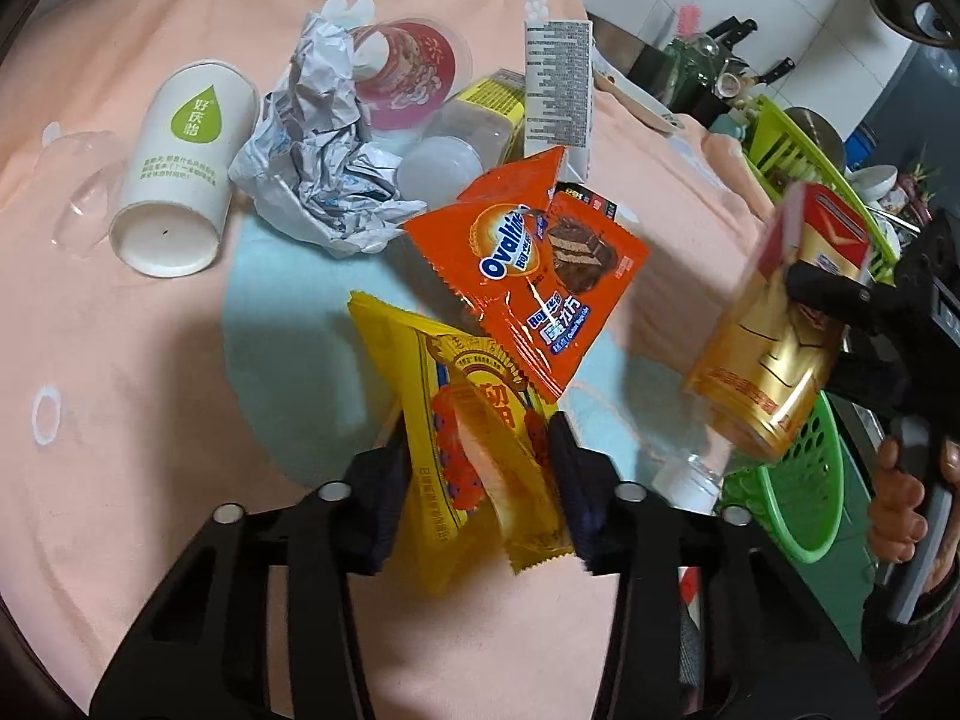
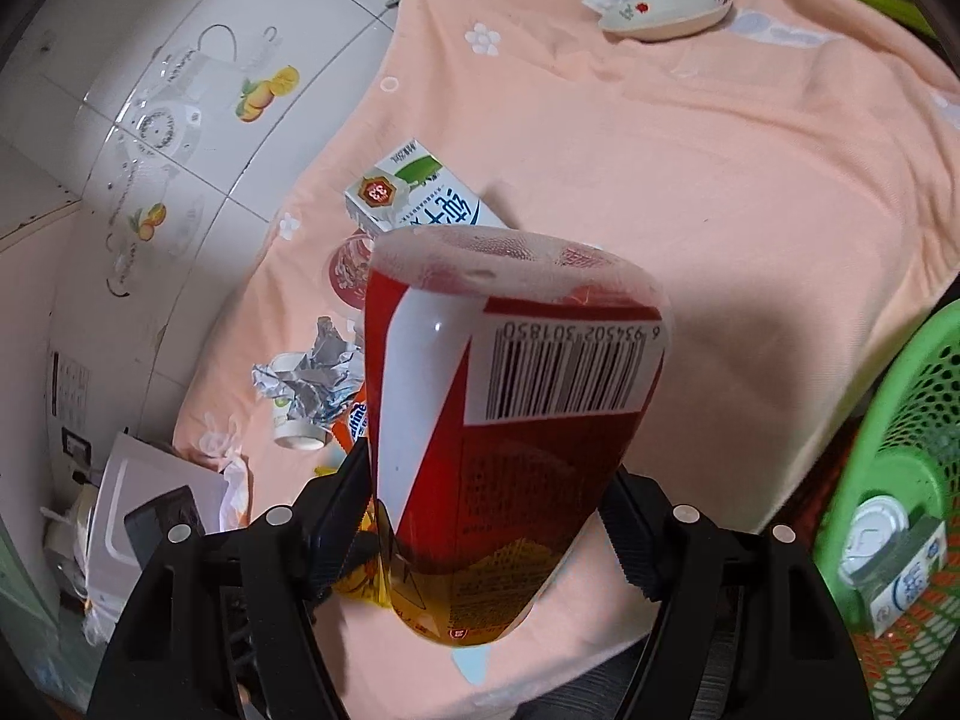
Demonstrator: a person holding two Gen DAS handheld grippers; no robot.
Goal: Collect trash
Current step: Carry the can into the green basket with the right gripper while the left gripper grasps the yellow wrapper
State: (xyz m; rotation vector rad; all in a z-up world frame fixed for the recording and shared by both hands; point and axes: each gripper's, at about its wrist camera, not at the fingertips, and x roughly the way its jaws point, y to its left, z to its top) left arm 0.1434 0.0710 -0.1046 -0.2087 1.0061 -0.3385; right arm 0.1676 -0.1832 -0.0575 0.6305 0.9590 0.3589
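A yellow snack wrapper [image 1: 444,396] stands between the fingers of my left gripper [image 1: 477,456], whose pads press on its sides just above the peach tablecloth [image 1: 120,390]. An orange Ovaltine wrapper [image 1: 528,276] lies right behind it. Further back lie a white paper cup [image 1: 180,162] on its side, crumpled foil [image 1: 318,138], a red lid [image 1: 414,66], a clear plastic tub [image 1: 462,138] and a milk carton [image 1: 558,84]. My right gripper [image 2: 492,462] is shut on a red and gold can [image 2: 510,360], held in the air. In the left wrist view that can [image 1: 774,348] hangs over a green basket [image 1: 798,492].
The green basket [image 2: 900,408] stands off the table's right edge and holds a small white carton [image 2: 900,564]. A shallow dish [image 2: 666,12] sits at the cloth's far side. A tiled wall and a green dish rack [image 1: 798,150] border the table. A hand [image 1: 900,498] grips the right tool.
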